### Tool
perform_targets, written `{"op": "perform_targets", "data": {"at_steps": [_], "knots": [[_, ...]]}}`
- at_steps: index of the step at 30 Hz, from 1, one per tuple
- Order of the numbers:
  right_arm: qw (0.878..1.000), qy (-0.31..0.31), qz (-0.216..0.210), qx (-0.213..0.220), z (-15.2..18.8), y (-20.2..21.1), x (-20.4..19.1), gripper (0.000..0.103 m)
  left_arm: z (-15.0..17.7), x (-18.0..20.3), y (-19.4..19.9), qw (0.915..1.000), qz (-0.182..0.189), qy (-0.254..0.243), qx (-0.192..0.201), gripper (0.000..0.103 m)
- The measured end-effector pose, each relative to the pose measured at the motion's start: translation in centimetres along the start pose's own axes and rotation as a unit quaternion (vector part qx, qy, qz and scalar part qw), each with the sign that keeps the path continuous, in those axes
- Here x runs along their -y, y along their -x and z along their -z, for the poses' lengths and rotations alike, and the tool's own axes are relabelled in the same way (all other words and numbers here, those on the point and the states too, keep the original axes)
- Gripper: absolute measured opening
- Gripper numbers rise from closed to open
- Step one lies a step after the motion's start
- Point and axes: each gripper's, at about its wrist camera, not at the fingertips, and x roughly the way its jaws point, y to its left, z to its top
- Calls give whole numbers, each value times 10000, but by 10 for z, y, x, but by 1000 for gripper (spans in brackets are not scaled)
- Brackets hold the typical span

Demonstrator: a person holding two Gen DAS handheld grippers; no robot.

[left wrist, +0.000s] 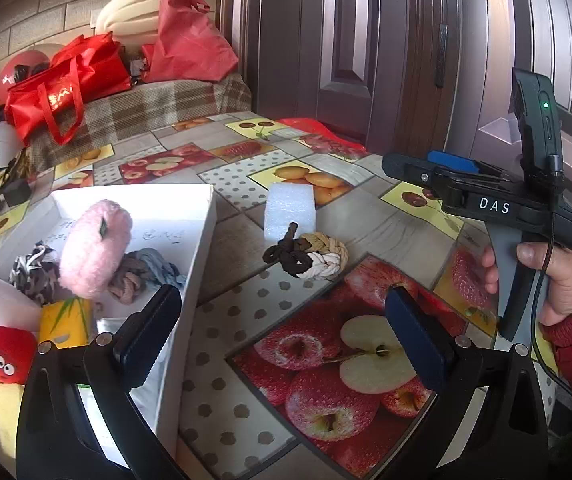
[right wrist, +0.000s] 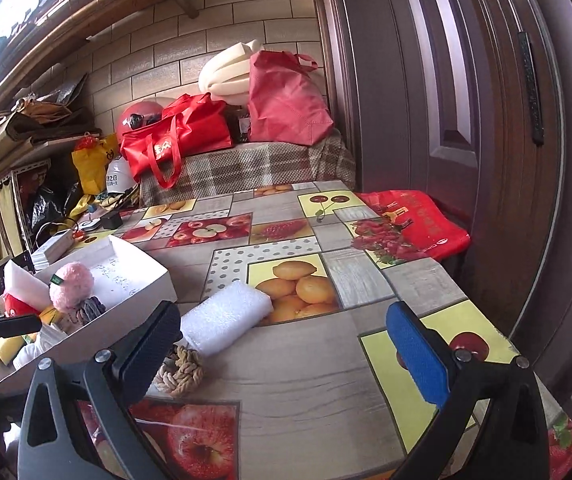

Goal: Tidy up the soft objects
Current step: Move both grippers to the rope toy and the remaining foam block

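Table [right wrist: 326, 380] w/ fruit cloth: white box [left wrist: 190, 280], foam block [left wrist: 289, 210], rope knot [left wrist: 306, 256].

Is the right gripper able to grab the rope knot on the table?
Probably yes. The right gripper is open and holds nothing, and the rope knot lies bare on the table beside its left finger. Only the white foam block touches the knot's far side.

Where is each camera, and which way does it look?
Left wrist: on the left tongs, facing the white box, rope knot; right tongs and hand show.
Right wrist: on the right tongs, facing the foam block; left tongs' edge shows.
Shared: box, knot, foam, red bags.
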Motion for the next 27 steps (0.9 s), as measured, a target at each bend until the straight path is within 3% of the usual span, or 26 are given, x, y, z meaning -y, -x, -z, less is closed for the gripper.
{"op": "perform_targets", "data": {"at_steps": [3,8,13,17,22,27], "knots": [[9984,189,-281,-447,-8,-31,-6,103,-6,3,-23,9992,69,229,-335,102],[9925,113,-307,-1177,-18,-89,-13,103,-4,-7,-12,9979,-166,625,-12,102],[9850,523,-94,-1641,-21,-127,-43,103,-5,-3,-12,9980,-369,508,-46,102],[9709,1133,87,-2110,-12,-144,-59,103,-5,0,-19,9983,-365,404,-200,102],[9715,1155,343,-2040,-11,-124,-22,103,-5,4,-25,9986,-279,265,-356,102],[9768,891,226,-1937,-11,-106,7,103,-11,12,-34,9988,-213,171,-416,102]]}}
